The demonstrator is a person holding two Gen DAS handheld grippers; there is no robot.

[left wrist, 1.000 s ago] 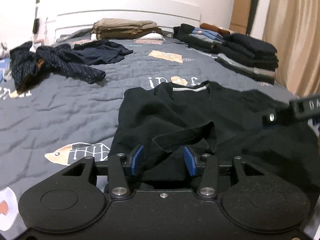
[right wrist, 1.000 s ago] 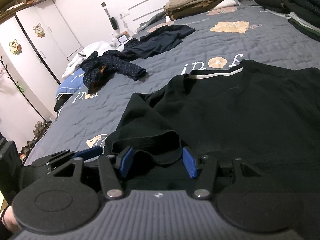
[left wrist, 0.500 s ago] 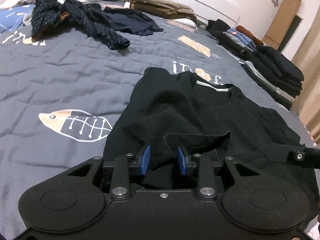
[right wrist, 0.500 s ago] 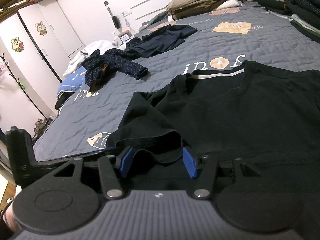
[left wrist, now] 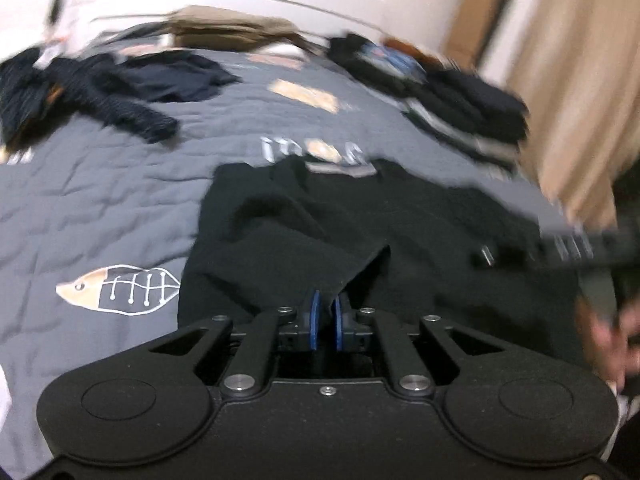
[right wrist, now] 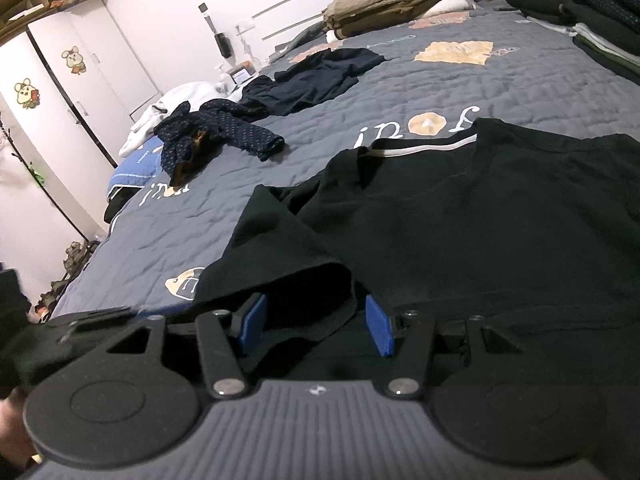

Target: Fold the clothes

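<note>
A black T-shirt with a white neck band lies spread on the grey quilt; it also shows in the right wrist view. My left gripper is shut on a fold of the shirt's near sleeve edge. My right gripper is open, its blue pads either side of the folded sleeve without pinching it. The right gripper's body shows blurred at the right of the left wrist view.
The grey quilted bed carries a crumpled dotted navy garment, a dark navy garment, folded brown clothes at the headboard and a stack of folded dark clothes. A white wardrobe stands to the left.
My left gripper has closed from open onto the shirt fabric, and its view has swung and blurred. My right gripper stays open around the sleeve, almost unmoved.
</note>
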